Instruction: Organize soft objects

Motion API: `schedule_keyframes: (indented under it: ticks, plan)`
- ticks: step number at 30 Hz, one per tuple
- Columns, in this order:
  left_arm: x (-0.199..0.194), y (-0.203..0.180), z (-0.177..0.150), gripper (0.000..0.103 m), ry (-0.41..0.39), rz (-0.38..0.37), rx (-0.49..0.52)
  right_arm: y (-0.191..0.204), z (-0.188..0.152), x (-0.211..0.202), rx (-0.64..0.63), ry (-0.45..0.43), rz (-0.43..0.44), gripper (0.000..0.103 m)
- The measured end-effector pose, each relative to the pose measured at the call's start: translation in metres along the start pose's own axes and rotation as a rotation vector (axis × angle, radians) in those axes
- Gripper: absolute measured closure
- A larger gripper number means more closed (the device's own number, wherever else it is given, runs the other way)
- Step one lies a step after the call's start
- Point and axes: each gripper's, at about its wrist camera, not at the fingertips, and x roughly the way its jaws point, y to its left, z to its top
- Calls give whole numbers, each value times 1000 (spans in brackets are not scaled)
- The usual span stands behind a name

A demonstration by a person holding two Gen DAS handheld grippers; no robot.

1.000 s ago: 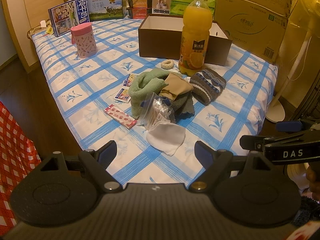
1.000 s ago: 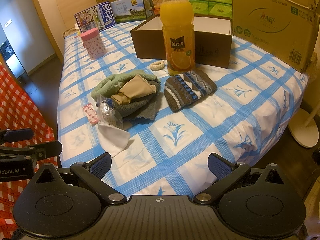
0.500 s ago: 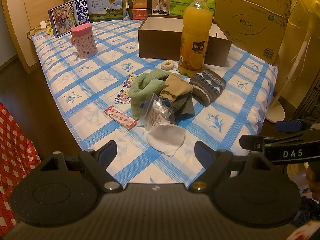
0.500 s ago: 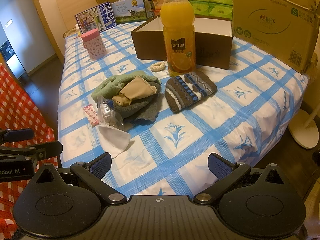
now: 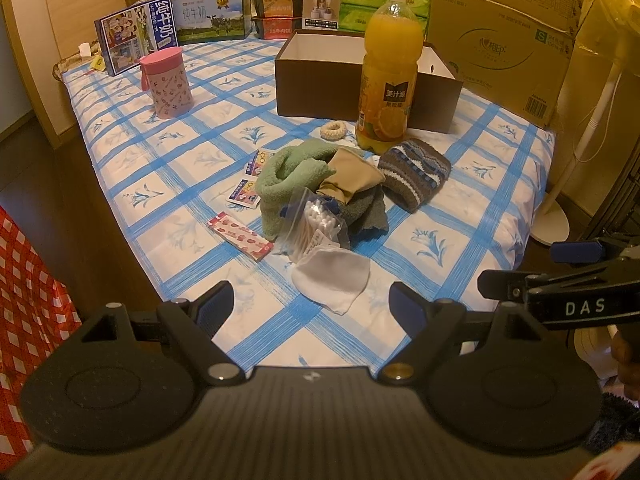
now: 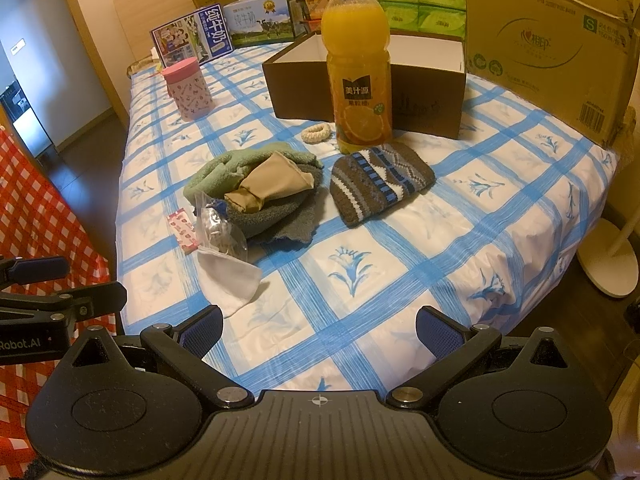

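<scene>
A pile of soft things lies mid-table: a green towel (image 5: pixel 288 172) (image 6: pixel 224 168), a tan cloth (image 5: pixel 352 176) (image 6: pixel 276 180) and a grey towel (image 5: pixel 368 212) (image 6: pixel 280 216). A striped knit hat (image 5: pixel 416 172) (image 6: pixel 380 184) lies to their right. A white cloth (image 5: pixel 332 276) (image 6: pixel 228 276) lies nearest me. A cream scrunchie (image 5: pixel 334 131) (image 6: pixel 316 133) sits by the bottle. An open brown box (image 5: pixel 320 84) (image 6: pixel 296 92) stands behind. My left gripper (image 5: pixel 310 304) and right gripper (image 6: pixel 320 330) are open and empty at the table's near edge.
An orange juice bottle (image 5: pixel 390 72) (image 6: pixel 360 72) stands before the box. A bag of cotton swabs (image 5: pixel 316 224), a plaster strip (image 5: pixel 240 236) and small packets (image 5: pixel 246 196) lie by the pile. A pink cup (image 5: pixel 168 80) stands far left; cartons line the back.
Both grippers have crept slightly closer to the table. Nothing on the table has moved.
</scene>
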Motion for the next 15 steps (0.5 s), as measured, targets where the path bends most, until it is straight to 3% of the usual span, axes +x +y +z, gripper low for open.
schedule_keyframes:
  ticks: [15]
  plan:
    - [0,0,0,20,-1,-1,-1,-2,-2,2,1,1,1,1]
